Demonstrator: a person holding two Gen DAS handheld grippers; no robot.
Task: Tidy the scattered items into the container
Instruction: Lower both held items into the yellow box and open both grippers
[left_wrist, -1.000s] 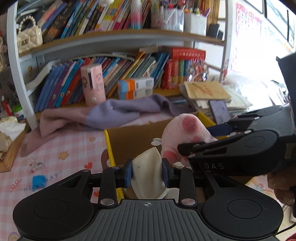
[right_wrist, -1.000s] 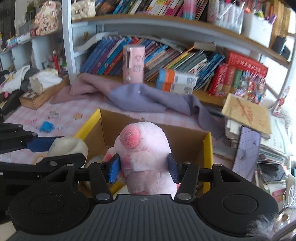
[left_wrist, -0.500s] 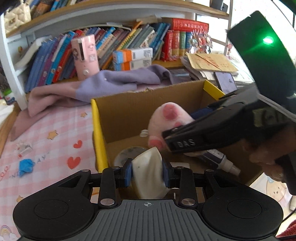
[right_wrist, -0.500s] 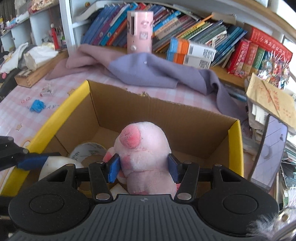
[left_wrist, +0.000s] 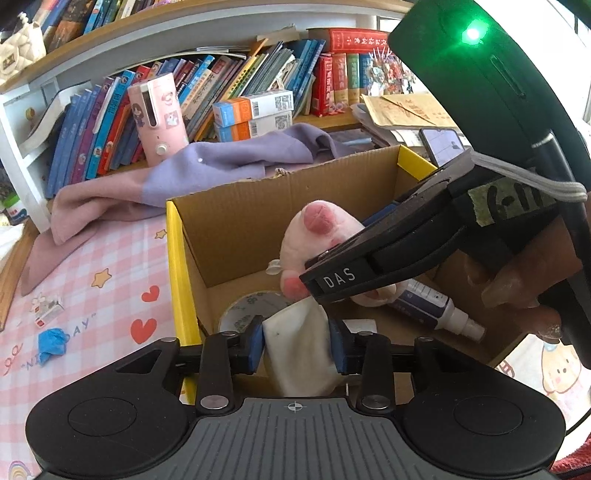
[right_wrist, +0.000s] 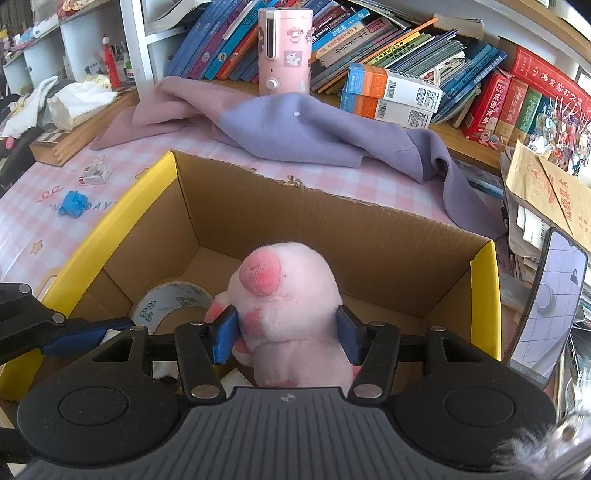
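A cardboard box (right_wrist: 332, 236) with yellow flaps stands on the pink checked table; it also shows in the left wrist view (left_wrist: 236, 229). My right gripper (right_wrist: 286, 334) is shut on a pink plush pig (right_wrist: 288, 295) and holds it inside the box; the pig shows in the left wrist view (left_wrist: 314, 236). My left gripper (left_wrist: 297, 345) is shut on a white soft object (left_wrist: 299, 350), low inside the box. A tape roll (right_wrist: 173, 306) and a spray bottle (left_wrist: 432, 306) lie on the box floor.
A purple-pink cloth (right_wrist: 295, 125) lies behind the box below the bookshelf. A blue scrap (right_wrist: 74, 203) and a small white packet (right_wrist: 95, 174) lie on the table to the left. A phone (right_wrist: 546, 299) and paper stacks sit to the right.
Both grippers have tilted and moved down into the box with their objects. The box interior, tape roll and spray bottle have come into view.
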